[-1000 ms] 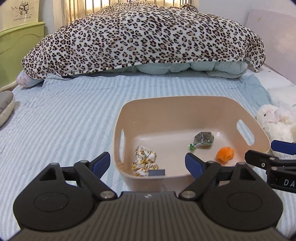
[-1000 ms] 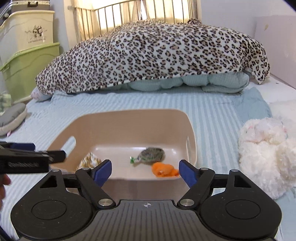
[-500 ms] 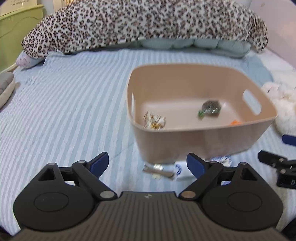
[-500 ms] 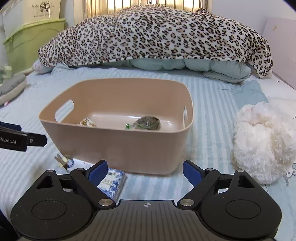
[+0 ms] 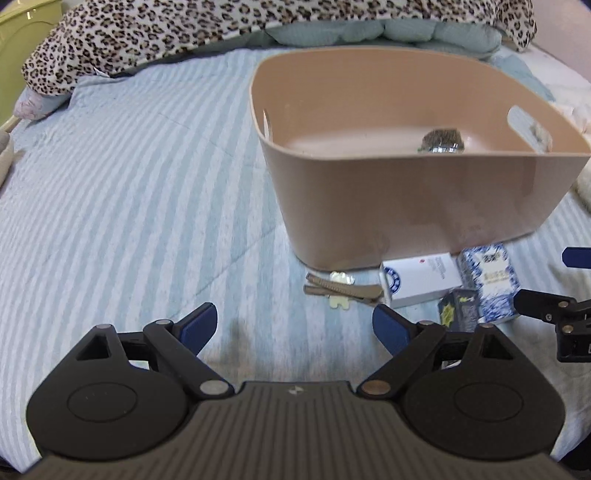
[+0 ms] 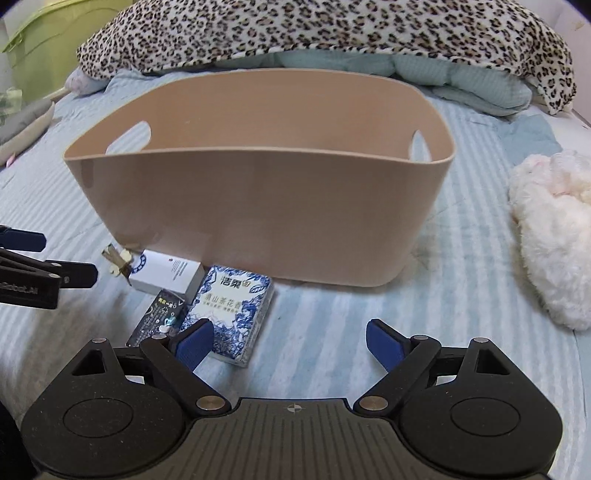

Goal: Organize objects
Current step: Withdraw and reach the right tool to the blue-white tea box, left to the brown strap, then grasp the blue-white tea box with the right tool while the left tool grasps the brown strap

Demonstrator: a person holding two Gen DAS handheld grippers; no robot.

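Note:
A beige plastic basket (image 5: 424,206) (image 6: 258,206) stands on the striped bed; a grey-green wrapped item (image 5: 442,141) lies inside. In front of it lie a white box (image 5: 421,278) (image 6: 166,273), a blue-and-white patterned box (image 5: 487,284) (image 6: 231,314), a small dark packet (image 5: 456,308) (image 6: 159,317) and a brown hair clip (image 5: 341,290) (image 6: 118,260). My left gripper (image 5: 293,326) is open and empty, low over the bed just before the clip. My right gripper (image 6: 290,345) is open and empty, its left finger beside the patterned box.
A leopard-print blanket (image 6: 332,33) over a pale quilt lies behind the basket. A white plush toy (image 6: 550,229) lies right of the basket. A green bin (image 6: 40,48) stands at far left. Striped sheet (image 5: 129,184) spreads left of the basket.
Both grippers have dropped and pulled back from above the basket to low over the bed in front of it. The boxes, packet and clip have come into view.

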